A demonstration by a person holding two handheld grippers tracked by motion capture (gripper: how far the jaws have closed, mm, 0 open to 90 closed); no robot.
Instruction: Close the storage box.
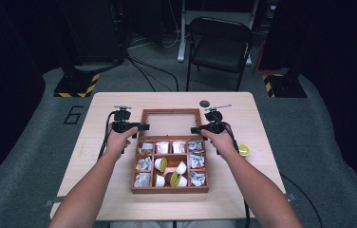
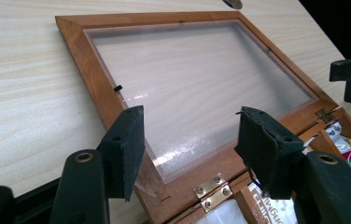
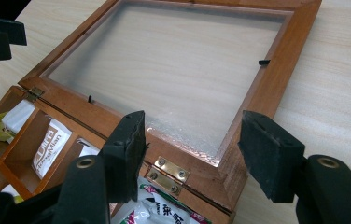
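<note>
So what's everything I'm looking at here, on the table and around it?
Light wooden table: one, pale tan, centre.
Brown wooden compartment box: one, open, mid-table.
Glass-paned wooden lid: one, brown frame, folded flat behind the box, on brass hinges.
White and yellow-green small cups: several, middle compartments.
Printed sachets: several, mostly white, side and back compartments.
Yellow-green cup: one, on the table right of the box.
Small dark disc: one, behind the lid.
Black folding chair: one, beyond the table.
Left claw: black, open, at the lid's left edge.
Right claw: black, open, at the lid's right edge.
</note>
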